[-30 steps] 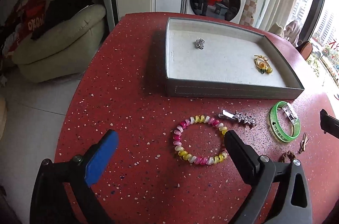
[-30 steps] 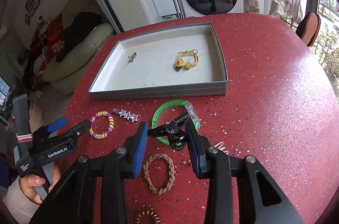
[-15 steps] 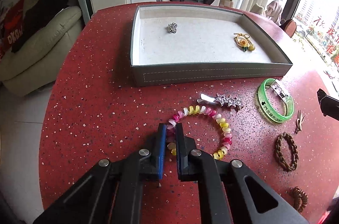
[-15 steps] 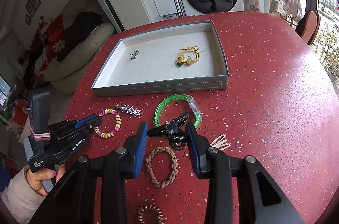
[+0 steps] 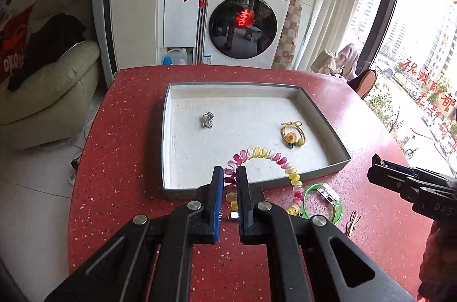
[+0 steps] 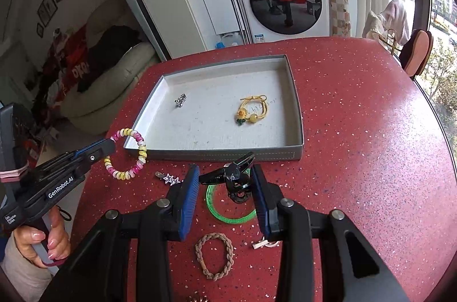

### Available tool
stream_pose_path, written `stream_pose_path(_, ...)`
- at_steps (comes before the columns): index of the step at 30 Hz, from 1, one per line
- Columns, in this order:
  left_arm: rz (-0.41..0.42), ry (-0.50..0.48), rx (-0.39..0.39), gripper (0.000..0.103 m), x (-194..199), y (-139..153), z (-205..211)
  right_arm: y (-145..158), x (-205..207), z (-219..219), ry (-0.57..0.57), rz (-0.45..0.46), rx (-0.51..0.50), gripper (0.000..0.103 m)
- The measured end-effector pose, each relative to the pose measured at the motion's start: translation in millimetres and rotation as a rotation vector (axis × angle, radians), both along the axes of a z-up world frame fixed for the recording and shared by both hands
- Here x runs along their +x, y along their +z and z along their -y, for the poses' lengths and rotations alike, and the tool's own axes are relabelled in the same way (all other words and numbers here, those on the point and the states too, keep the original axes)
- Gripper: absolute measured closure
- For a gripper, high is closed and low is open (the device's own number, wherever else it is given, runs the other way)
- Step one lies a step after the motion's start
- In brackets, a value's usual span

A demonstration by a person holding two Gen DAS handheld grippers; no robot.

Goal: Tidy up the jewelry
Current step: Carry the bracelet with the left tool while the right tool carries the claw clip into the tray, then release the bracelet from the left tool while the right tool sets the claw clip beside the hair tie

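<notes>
We carry the spiral bracelet [image 5: 258,153], pinched in the left gripper [image 5: 227,173], toward the tray [image 5: 168,130]; next, release inside. Right gripper [image 6: 224,182] grips black hair claw [image 6: 232,179].

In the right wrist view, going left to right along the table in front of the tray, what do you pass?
Left gripper holding the pink and yellow bead bracelet → silver star clip → green bangle.
</notes>
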State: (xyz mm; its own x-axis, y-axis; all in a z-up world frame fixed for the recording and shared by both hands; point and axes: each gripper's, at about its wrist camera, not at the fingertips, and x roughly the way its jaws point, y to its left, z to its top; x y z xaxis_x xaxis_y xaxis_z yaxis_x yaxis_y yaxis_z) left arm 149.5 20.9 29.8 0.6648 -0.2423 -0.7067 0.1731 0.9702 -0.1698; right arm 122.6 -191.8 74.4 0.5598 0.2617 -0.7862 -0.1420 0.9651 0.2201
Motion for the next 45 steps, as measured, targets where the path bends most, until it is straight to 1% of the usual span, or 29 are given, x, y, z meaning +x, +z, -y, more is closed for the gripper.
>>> stream_pose_path(2, 0.002, 0.003, -0.007, 0.077, 14.1, 2.6, 2.0, 3.6, 13.5, -1.1, 0.001, 0.01, -0.008, 0.063)
stream_pose_path(6, -0.009, 0.009, 0.016, 0.076, 42.2, 0.3, 9.4, 4.1, 41.0, -4.0, 0.004, 0.013, -0.027, 0.063)
stream_pose_path(12, -0.054, 0.027, 0.041, 0.076, 78.0, -17.1, 13.1, -18.1, 82.7, -3.6, -0.005, -0.057, -0.016, 0.063)
stream_pose_path(16, -0.078, 0.05, 0.056, 0.076, 93.4, -32.5, 10.5, -32.5, 107.0, -0.5, -0.027, -0.088, -0.008, 0.063)
stream_pose_path(25, -0.13, 0.07, 0.121, 0.076, 113.9, -65.8, 16.0, -57.4, 151.6, -1.1, -0.058, -0.104, -0.034, 0.063)
stream_pose_path(29, -0.138, 0.073, 0.155, 0.076, 117.9, -73.5, 19.0, -74.0, 161.7, 2.2, -0.074, -0.128, -0.056, 0.063)
stream_pose_path(32, -0.131, 0.078, 0.19, 0.076, 116.3, -78.1, 22.3, -83.9, 161.8, 4.0, -0.077, -0.143, -0.064, 0.063)
stream_pose_path(36, -0.155, 0.079, 0.221, 0.076, 116.2, -88.6, 28.1, -86.7, 158.9, -0.2, -0.064, -0.13, -0.116, 0.062)
stream_pose_path(38, -0.137, 0.088, 0.231, 0.076, 113.7, -88.4, 29.3, -86.9, 159.3, -3.6, -0.056, -0.132, -0.129, 0.061)
stream_pose_path(40, -0.139, 0.094, 0.243, 0.076, 112.6, -87.9, 30.2, -85.9, 158.7, -1.9, -0.057, -0.138, -0.103, 0.053)
stream_pose_path(42, -0.139, 0.096, 0.233, 0.076, 111.2, -85.5, 28.9, -83.7, 157.7, 0.4, -0.064, -0.139, -0.07, 0.048)
stream_pose_path(45, -0.127, 0.104, 0.224, 0.076, 108.2, -81.0, 27.5, -76.1, 153.7, 1.3, -0.069, -0.122, -0.04, 0.047)
